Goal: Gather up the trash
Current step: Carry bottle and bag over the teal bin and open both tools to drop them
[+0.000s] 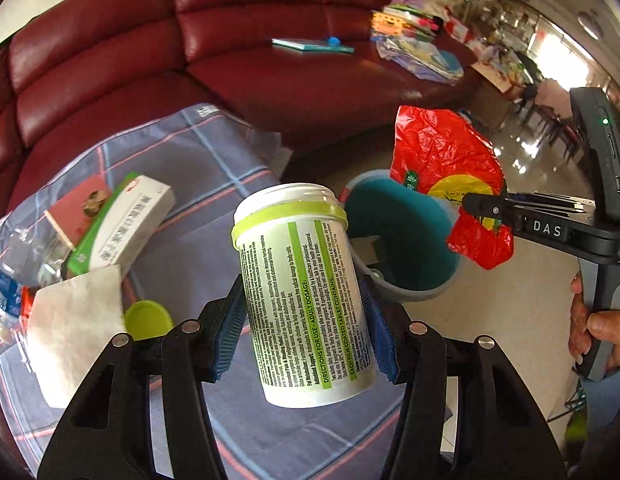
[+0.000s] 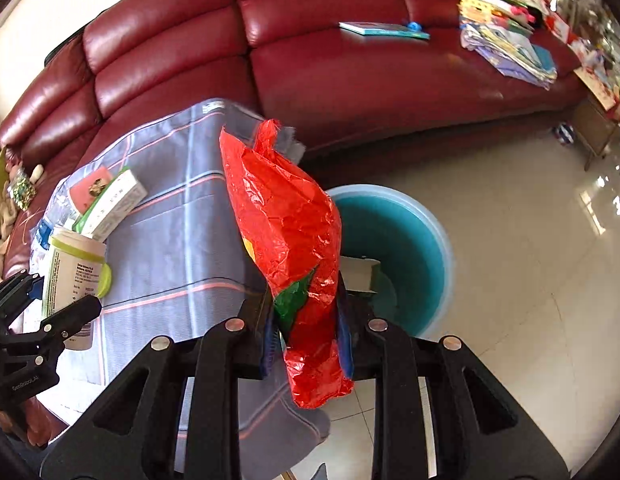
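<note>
Teal inside, the bucket (image 2: 394,240) on the floor right of the table holds one small box (image 2: 360,274). Your left gripper (image 1: 303,322) clamps a lidless white bottle (image 1: 301,292) above the cloth (image 1: 197,168); your right gripper (image 2: 305,328) pinches a red bag (image 2: 285,240) near the bucket.

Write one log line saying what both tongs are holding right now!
left tongs: shut on white bottle | right tongs: shut on red bag | blue bin: on floor, beyond both
</note>
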Motion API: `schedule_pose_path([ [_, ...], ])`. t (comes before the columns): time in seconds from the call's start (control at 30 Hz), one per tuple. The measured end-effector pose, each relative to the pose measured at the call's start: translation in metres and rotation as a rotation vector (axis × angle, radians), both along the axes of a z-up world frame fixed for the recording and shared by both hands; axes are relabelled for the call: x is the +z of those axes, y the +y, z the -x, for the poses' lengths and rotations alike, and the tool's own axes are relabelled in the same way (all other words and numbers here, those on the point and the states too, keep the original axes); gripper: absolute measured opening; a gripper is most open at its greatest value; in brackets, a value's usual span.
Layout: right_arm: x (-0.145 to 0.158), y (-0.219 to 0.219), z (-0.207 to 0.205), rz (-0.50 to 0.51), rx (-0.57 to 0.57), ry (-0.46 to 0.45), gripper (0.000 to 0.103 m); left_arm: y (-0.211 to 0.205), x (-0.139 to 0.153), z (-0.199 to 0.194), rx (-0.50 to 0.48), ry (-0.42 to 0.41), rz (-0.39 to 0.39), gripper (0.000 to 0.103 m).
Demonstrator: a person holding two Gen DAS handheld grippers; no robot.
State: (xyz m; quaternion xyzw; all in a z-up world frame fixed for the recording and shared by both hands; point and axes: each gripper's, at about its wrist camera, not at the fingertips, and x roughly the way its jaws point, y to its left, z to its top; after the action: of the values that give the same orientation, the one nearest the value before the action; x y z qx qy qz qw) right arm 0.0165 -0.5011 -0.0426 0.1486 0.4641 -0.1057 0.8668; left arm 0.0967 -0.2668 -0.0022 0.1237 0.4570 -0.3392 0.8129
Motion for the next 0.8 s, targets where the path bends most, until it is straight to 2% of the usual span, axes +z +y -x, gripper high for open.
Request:
schedule_pose_path([
  [0.17, -0.021, -0.048, 0.019, -0.025, -0.082, 0.030, 0.023, -0.066, -0.021, 0.000, -0.108, 0.055, -0.017, 0.056],
  [0.37, -0.039, -0.083, 0.026, -0.053, -0.132, 0.052, 0.023, -0.130, -0.052, -0.005, -0.194, 0.114, -0.034, 0.056],
  [0.7, -0.061, -0.106, 0.016, -0.080, -0.161, 0.103, 0.024, -0.191, -0.104, -0.027, -0.228, 0.198, -0.084, 0.057],
  [0.77, -0.065, -0.109, 0.013, -0.086, -0.160, 0.107, 0.024, -0.195, -0.110, -0.029, -0.218, 0.196, -0.102, 0.063],
  [0.8, -0.066, -0.109, 0.011, -0.089, -0.158, 0.109, 0.024, -0.194, -0.110, -0.030, -0.209, 0.190, -0.104, 0.068],
])
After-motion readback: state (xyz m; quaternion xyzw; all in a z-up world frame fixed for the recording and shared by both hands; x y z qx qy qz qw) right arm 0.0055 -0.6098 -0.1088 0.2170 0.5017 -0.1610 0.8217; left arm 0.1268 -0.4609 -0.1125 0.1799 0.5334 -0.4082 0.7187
